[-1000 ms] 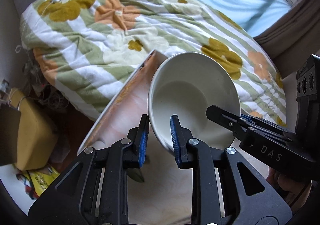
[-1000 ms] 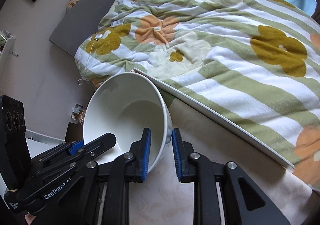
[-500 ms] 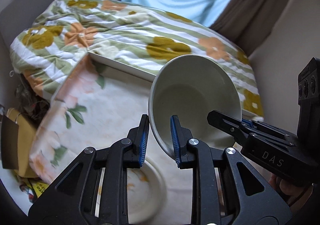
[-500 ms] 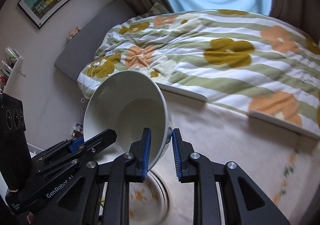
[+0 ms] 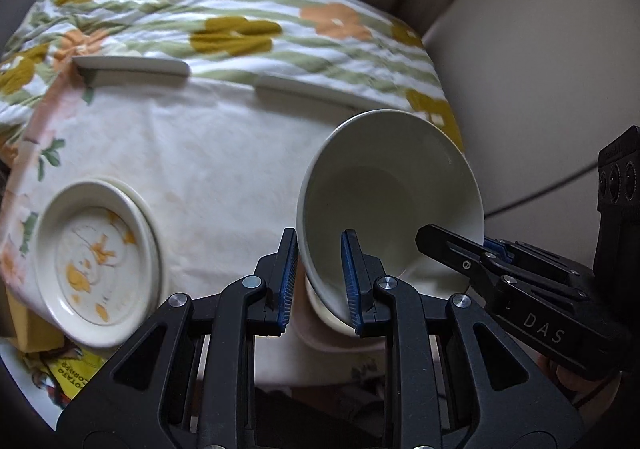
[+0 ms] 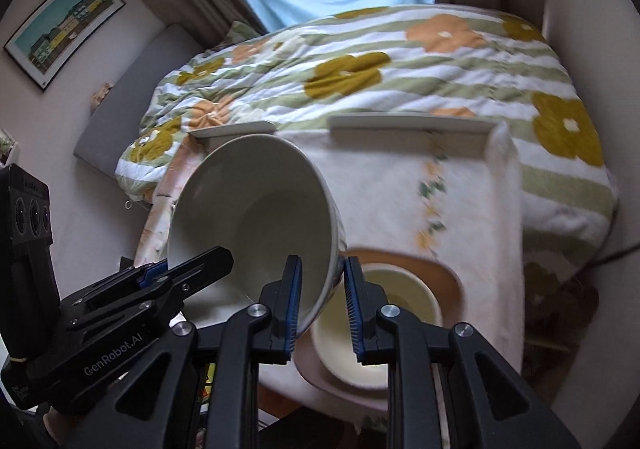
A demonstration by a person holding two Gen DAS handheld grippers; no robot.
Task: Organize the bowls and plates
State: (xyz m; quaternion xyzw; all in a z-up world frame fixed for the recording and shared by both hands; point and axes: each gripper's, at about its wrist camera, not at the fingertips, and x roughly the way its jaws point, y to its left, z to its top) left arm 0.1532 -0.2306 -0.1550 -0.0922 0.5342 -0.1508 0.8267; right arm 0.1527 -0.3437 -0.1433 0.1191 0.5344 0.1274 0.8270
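Both grippers hold one large white bowl [image 5: 384, 193] tilted in the air above the table. My left gripper [image 5: 318, 281] is shut on its near-left rim. My right gripper [image 6: 320, 301] is shut on the opposite rim of the same bowl [image 6: 256, 217]. Below it, a smaller cream bowl [image 6: 396, 297] sits on a pinkish-brown plate [image 6: 444, 273]. A white plate with orange flower marks [image 5: 96, 261] lies at the table's left edge.
The table [image 5: 224, 153] has a pale floral cloth. Behind it is a bed with a striped flowered blanket [image 5: 240, 29]. A wall [image 5: 540, 69] stands to the right. Yellow packaging [image 5: 68, 373] lies below the table's left edge.
Both grippers have carried the bowl back over the table and tipped downward. The flowered plate and the stacked bowl and plate have come into view.
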